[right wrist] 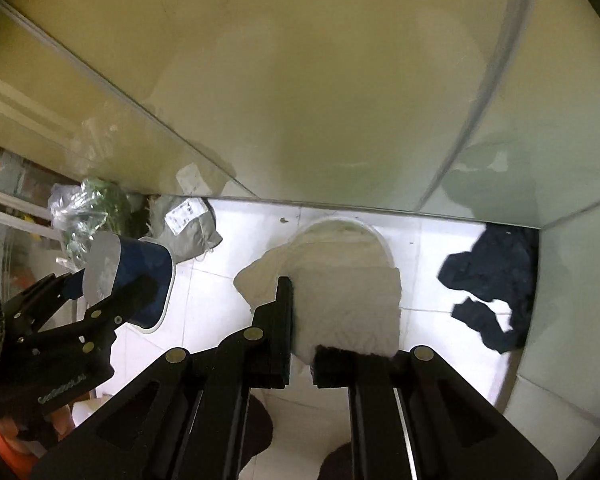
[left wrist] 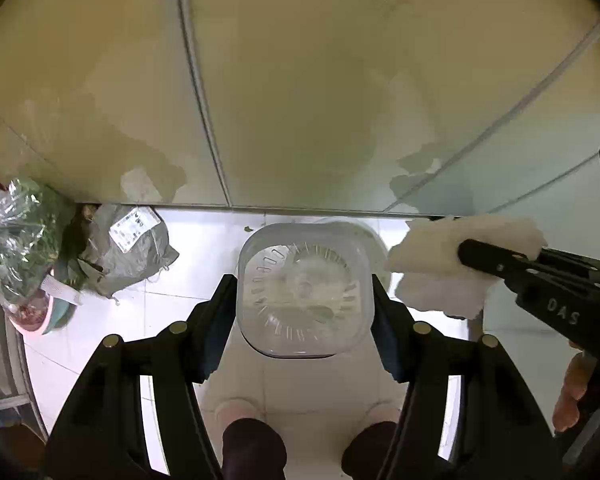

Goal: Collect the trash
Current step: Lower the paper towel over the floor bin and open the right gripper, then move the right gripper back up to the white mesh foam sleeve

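Observation:
My left gripper [left wrist: 305,298] is shut on a plastic cup [left wrist: 305,288], seen bottom-on as clear in the left wrist view; in the right wrist view the cup [right wrist: 140,280] looks blue with a white rim. My right gripper [right wrist: 302,328] is shut on a wad of white tissue [right wrist: 340,304], which also shows in the left wrist view [left wrist: 440,264]. Both are held above a white trash bin [right wrist: 380,236] on the floor, largely hidden behind the tissue and cup.
A grey parcel bag with a label [left wrist: 128,248] and a clear bag of greens [left wrist: 16,236] lie at the wall on the left. A dark blue cloth [right wrist: 492,284] lies on the white tiles at right. Glossy wall panels [left wrist: 300,80] stand close ahead.

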Demonstrator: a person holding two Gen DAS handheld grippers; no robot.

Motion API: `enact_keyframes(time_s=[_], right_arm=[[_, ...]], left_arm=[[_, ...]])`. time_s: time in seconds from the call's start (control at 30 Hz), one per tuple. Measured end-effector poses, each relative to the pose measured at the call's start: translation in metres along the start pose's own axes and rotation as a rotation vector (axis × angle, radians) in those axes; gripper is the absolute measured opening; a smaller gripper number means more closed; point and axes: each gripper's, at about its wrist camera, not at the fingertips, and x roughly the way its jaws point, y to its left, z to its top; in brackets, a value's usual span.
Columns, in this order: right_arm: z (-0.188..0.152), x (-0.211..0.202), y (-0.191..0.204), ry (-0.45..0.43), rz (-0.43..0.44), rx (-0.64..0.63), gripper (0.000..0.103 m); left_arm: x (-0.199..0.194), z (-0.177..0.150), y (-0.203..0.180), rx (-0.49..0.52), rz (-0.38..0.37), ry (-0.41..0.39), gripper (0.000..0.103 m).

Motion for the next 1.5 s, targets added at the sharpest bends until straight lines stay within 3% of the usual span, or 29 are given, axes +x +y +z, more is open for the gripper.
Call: enact_keyframes(time_s=[0.13, 0.27, 0.63, 0.87, 0.97, 1.13, 1.5], right_arm=[[0.003, 0.019, 0.005, 0.016, -0.009, -0.049, 0.011], [0.005, 0.029, -0.001, 0.035, -0.008, -0.037, 0.045], [0.005, -0.008, -0.030, -0.044, -0.053, 0.053, 0.045], [0.005, -0.040, -0.034, -0.063, -0.069, 0.079, 0.045], [0.006, -0.055, -0.028, -0.073, -0.073, 0.070, 0.045], [0.010, -0.086, -0.018, -0.088, -0.072, 0.065, 0.045], [0.020, -0.203, 0.021, -0.158, -0.077, 0.058, 0.045]], left_arm=[[0.020, 0.000, 0.007, -0.013, 0.006, 0.011, 0.062], [0.032, 0.002, 0.008, -0.004, 0.005, 0.031, 0.062], [0.051, 0.011, -0.034, 0.067, -0.076, 0.075, 0.062], [0.047, 0.018, -0.054, 0.110, -0.057, 0.113, 0.062], [0.028, 0.020, -0.059, 0.129, -0.086, 0.107, 0.063], [-0.013, 0.027, -0.065, 0.145, -0.064, 0.086, 0.063], [-0.182, 0.061, -0.069, 0.150, -0.034, -0.041, 0.063]])
